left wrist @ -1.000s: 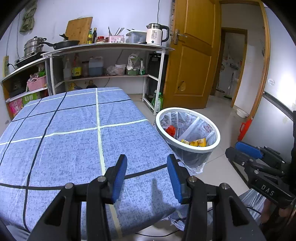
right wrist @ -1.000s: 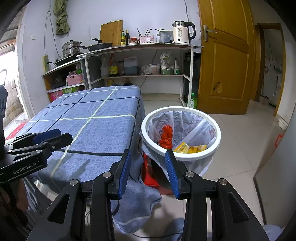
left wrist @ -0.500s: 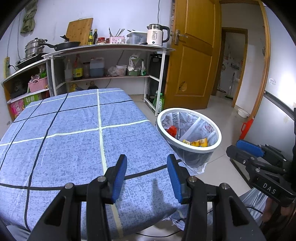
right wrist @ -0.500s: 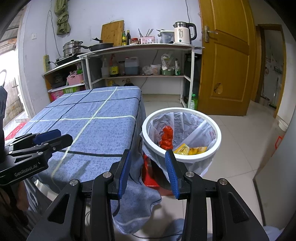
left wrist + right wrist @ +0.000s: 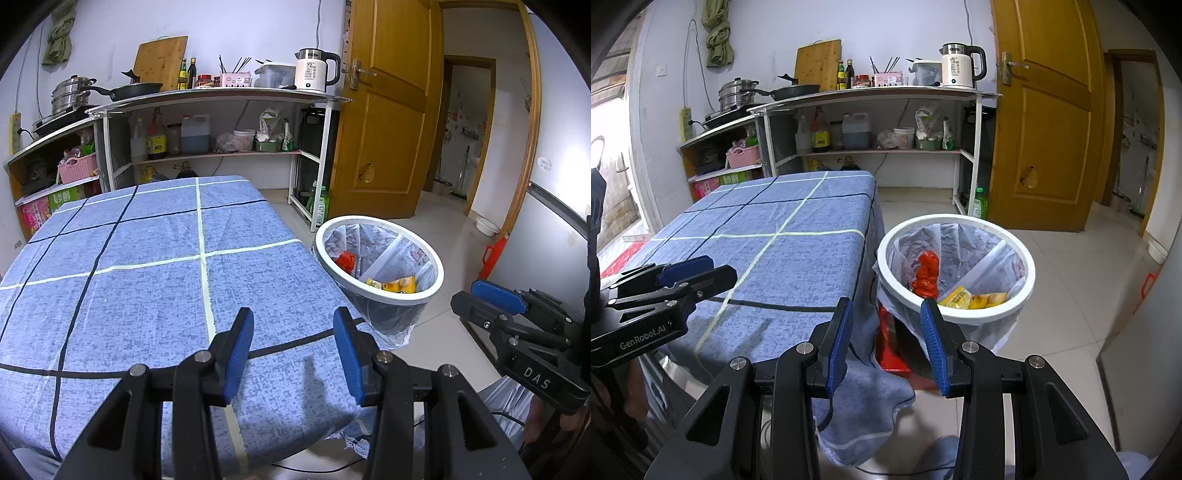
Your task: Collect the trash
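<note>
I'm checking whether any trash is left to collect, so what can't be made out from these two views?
- Bottom of the white-rimmed, bag-lined trash bin: in both views the red wrapper and yellow packets cover whatever lies beneath.
- Near edge of the blue checked tablecloth: left view, hidden behind the open left gripper.
- Floor under the table: both views, screened by hanging cloth.
- Red item beside the bin: right view, partly hidden by the right gripper.

bin (image 5: 960, 221) right of table (image 5: 798, 258)
</note>
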